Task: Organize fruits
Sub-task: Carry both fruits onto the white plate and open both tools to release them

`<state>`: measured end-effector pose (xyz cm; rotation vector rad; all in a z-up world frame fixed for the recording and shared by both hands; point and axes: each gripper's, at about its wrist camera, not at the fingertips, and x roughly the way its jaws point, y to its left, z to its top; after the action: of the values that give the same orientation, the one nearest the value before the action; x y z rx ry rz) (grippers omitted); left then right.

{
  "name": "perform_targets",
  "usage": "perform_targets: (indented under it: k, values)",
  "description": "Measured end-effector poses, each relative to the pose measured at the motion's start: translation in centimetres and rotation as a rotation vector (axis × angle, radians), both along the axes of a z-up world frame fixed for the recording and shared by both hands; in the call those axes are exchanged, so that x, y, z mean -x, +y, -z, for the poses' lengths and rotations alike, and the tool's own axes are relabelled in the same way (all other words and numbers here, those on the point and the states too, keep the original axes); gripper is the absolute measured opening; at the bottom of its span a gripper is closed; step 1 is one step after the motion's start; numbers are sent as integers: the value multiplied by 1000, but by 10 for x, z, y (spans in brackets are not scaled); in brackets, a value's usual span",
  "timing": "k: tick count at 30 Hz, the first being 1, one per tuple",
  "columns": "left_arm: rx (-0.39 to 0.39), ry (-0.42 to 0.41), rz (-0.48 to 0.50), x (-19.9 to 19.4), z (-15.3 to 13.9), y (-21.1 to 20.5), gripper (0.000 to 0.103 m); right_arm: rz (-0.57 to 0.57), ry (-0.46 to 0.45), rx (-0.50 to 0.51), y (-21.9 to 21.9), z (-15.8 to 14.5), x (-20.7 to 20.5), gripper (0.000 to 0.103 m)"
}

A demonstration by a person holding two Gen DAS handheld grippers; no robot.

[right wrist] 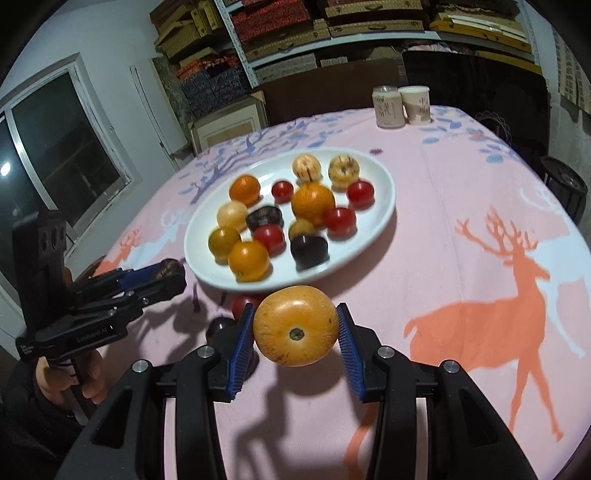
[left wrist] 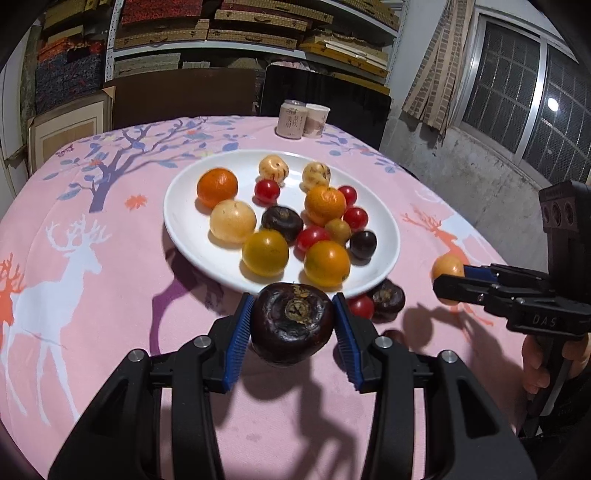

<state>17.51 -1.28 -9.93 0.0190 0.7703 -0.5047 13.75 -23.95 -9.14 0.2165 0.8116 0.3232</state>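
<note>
A dark purple round fruit (left wrist: 291, 322) is clamped in the left gripper (left wrist: 291, 332) jaws and a yellow-orange round fruit (right wrist: 295, 325) in the right gripper (right wrist: 295, 332) jaws, both partly closed and held clear of the pink-clothed counter (right wrist: 461, 229), seemingly for delivery to the white oval plate (left wrist: 184, 229) just ahead.

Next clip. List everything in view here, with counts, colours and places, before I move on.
plate: one, white, table centre
red tomatoes: four on plate, loose tomato on cloth by near rim
orange-yellow fruits: five, on plate
pale fruits: three, on plate
dark fruits: two on plate, a third beside the loose tomato
cups: two, beige, far table edge
tablecloth: one, pink, deer print
shelves: stacked boxes, behind table
left gripper: fingers shut on held dark fruit
right gripper: fingers shut on held yellow fruit
</note>
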Motion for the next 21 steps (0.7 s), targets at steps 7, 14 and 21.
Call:
perform_targets:
  k: [7,14,21]
  values:
    - [-21,-47,-23,-52,-35,-18,43,6,-57,3,0,-45,-67,44]
    - [-59,29,-62,-125,-17,-40,43,91,24,-26,1,-29,-154,44]
    - [-82,70,-55,-144,8,-50,43,103,78,48,18,7,-183,45]
